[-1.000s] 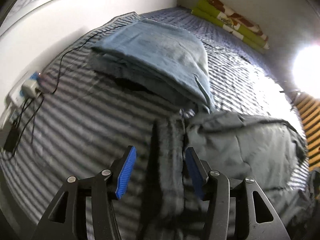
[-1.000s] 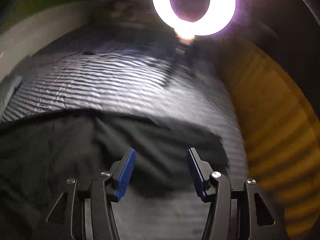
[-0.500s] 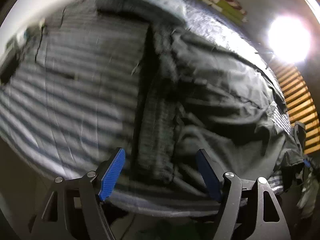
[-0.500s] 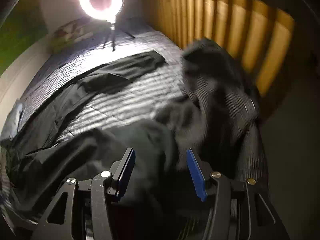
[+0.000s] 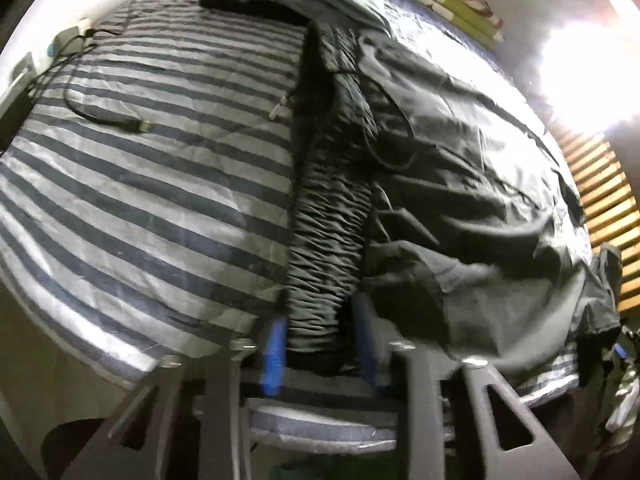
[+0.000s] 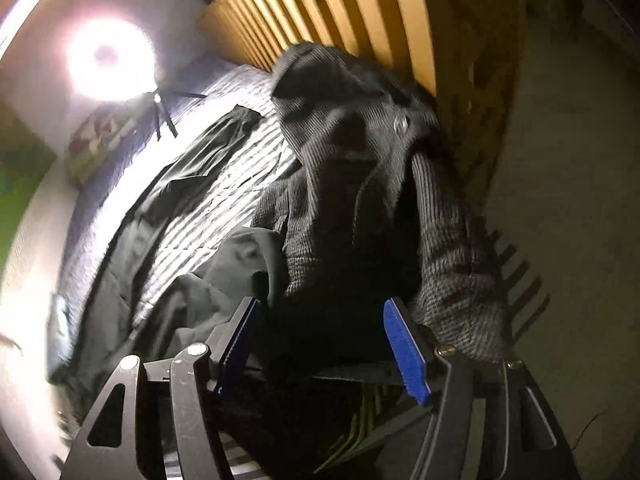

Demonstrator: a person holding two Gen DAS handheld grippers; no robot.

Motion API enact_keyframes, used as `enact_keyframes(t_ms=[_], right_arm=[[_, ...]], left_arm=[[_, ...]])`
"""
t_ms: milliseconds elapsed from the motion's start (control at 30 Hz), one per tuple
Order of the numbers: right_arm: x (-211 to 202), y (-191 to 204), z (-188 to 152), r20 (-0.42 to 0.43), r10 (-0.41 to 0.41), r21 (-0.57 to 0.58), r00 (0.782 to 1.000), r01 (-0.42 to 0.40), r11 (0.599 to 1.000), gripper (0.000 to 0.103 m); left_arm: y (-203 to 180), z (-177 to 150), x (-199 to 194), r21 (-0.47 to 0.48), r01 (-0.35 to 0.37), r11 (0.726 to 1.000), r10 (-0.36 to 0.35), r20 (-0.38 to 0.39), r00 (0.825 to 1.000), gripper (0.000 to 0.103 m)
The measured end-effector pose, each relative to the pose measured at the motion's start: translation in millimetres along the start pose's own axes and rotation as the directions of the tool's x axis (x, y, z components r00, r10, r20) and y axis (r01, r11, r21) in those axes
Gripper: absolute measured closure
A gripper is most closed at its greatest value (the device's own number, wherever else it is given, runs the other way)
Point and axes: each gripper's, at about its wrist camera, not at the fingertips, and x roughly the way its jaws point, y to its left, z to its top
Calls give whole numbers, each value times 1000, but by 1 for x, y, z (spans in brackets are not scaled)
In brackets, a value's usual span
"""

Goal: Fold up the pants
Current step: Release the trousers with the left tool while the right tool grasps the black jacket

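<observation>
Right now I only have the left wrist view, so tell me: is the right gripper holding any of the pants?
Observer: No. The right gripper is open; its jaws have just been opening, and dark cloth lies between them unpinched.
Operator: What cloth is that?
Observer: A dark ribbed knit garment with a button, heaped at the bed's corner beside the grey pants.
Operator: And that glare on my right?
Observer: A ring light on a tripod at the bed's far end.
</observation>
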Motion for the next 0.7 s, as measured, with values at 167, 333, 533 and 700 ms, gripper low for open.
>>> enact_keyframes(t_ms=[167,333,533,700], right_arm=[[3,3,-13,-47,96,44,994,-94,995,43],[1,21,-39,-86,162,-20,983,-164,986,43],[5,27,-54,-58,94,-80,994,-98,992,43],[20,26,-51,-25,55,-65,998,-56,996,43]], left_arm=[[20,14,-34,-59,51,997,-48,55,997,87],[29,22,-51,-71,40,997,-34,81,996,94],[38,31,-56,-94,30,995,-22,85,996,102],[37,27,-42,-95,72,993,-67,51,996,102]])
